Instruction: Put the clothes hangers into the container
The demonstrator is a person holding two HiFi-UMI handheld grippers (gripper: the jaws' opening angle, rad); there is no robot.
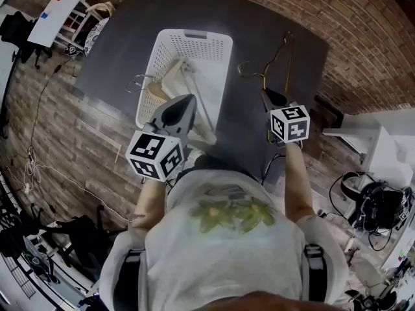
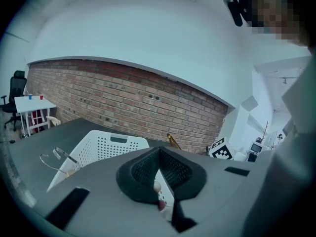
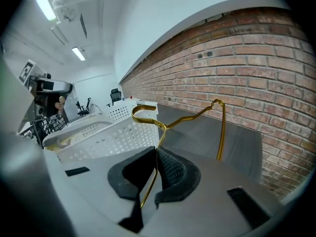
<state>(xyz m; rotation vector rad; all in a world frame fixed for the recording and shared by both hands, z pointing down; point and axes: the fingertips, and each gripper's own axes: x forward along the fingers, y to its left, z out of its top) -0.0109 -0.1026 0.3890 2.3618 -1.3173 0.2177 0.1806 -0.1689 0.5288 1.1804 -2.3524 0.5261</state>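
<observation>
Right gripper view: right gripper [image 3: 155, 154] pinches the gold hanger [image 3: 190, 118] by thin wire, which may swivel and snag the basket [image 3: 113, 132] at ten o'clock; left gripper [image 2: 158, 152] has jaws together.

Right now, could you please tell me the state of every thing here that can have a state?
white basket: upright on the table, hangers inside.
wooden hanger: in the basket, hook over its rim.
gold hanger: held up, outside the basket.
right gripper: shut on the gold hanger.
left gripper: jaw tips together; no grip confirmed.
</observation>
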